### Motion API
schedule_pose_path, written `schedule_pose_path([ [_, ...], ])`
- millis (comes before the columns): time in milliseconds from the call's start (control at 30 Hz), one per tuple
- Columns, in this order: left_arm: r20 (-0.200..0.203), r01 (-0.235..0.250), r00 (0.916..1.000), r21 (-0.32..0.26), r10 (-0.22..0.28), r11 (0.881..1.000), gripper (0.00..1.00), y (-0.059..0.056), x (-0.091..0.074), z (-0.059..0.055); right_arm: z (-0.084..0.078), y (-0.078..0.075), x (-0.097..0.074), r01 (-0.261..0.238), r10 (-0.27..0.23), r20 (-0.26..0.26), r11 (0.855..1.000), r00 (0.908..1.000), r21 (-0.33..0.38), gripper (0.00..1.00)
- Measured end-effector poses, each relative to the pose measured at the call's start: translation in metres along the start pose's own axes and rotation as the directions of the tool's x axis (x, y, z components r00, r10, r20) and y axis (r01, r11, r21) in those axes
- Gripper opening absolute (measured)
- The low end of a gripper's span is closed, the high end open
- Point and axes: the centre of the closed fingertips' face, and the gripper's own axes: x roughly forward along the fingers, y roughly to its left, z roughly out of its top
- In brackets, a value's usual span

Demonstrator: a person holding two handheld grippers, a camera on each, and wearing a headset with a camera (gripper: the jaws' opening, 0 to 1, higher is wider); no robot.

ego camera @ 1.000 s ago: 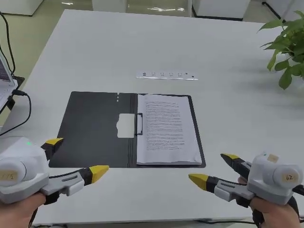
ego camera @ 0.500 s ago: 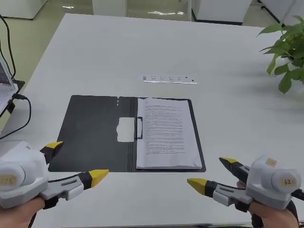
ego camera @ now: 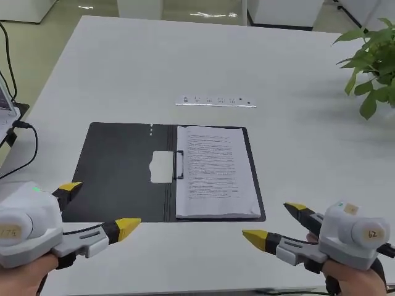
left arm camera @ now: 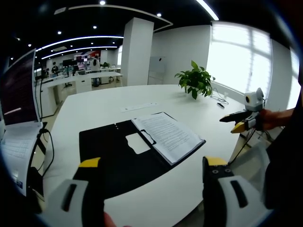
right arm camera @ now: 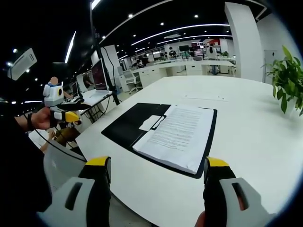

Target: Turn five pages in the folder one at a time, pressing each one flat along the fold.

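Observation:
A black folder (ego camera: 123, 172) lies open on the white table, also seen as the folder (left arm camera: 109, 156) and the folder (right arm camera: 128, 125). A stack of printed pages (ego camera: 213, 169) sits on its right half, clamped at the spine by a clip (ego camera: 180, 164); the pages (right arm camera: 180, 132) lie flat, as do the pages (left arm camera: 165, 135). My left gripper (ego camera: 99, 206) hovers open near the folder's front left corner. My right gripper (ego camera: 278, 223) hovers open just in front of the folder's front right corner. Neither touches anything.
A white power strip (ego camera: 216, 100) lies on the table beyond the folder. A potted plant (ego camera: 373, 61) stands at the right edge. A cable (ego camera: 24, 148) runs off the left edge by a laptop (left arm camera: 16, 142).
Both grippers stay roughly where they were, open. The view has shifted a little; the folder and pages have not moved.

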Motion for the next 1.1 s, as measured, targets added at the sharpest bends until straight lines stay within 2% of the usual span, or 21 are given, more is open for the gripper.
schedule_pose_path([
  [500, 0.003, 0.019, 0.9998, 0.009, -0.019, 1.0, 0.86, 0.0, 0.01, 0.005, -0.004, -0.007, -0.008, 0.027, -0.027, 0.001, 1.0, 0.9996, 0.014, 0.8],
  [900, -0.01, 0.046, 0.9989, 0.016, -0.046, 0.999, 0.86, -0.007, 0.019, 0.004, -0.008, -0.01, -0.01, 0.041, -0.041, -0.002, 0.999, 0.9991, 0.03, 0.79],
  [1100, -0.028, 0.077, 0.9967, 0.029, -0.076, 0.997, 0.85, -0.013, 0.028, 0.003, -0.012, -0.009, -0.01, 0.043, -0.043, -0.008, 0.998, 0.9991, 0.039, 0.79],
])
